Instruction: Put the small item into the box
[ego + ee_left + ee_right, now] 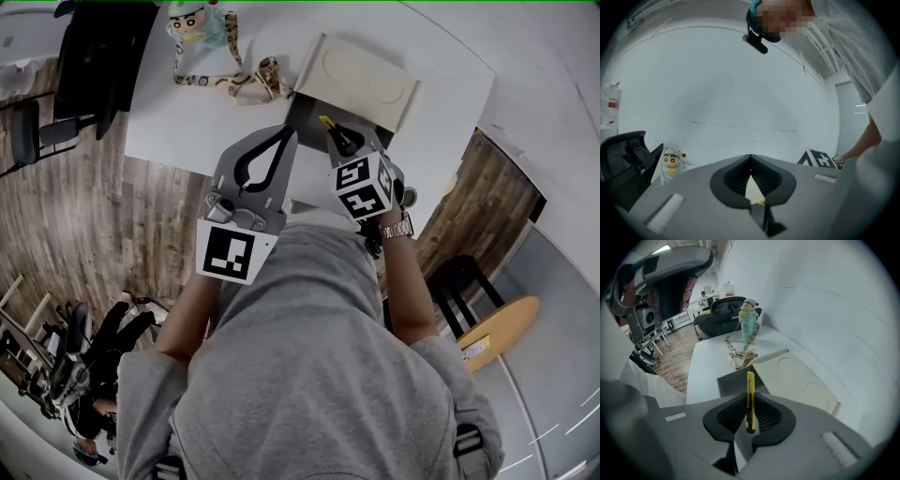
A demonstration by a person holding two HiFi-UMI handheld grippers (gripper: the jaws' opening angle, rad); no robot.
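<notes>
A slim yellow utility knife (750, 394) stands upright between the jaws of my right gripper (750, 401), which is shut on it. In the head view this gripper (339, 142) hovers over the near edge of the open box (307, 117), with the knife (328, 127) pointing toward it. The box has a dark grey inside (733, 379) and a cream lid (799, 380) folded back to the right. Just left of the box, my left gripper (284, 136) is shut with nothing in it; its tips (750, 158) meet and point at the white wall.
A cartoon-figure bottle (748, 324) with a patterned lanyard (740, 356) stands at the far end of the white table (197, 122). Black office chairs (89, 56) stand beyond the table's left end. A small round wooden table (502, 328) is at the right.
</notes>
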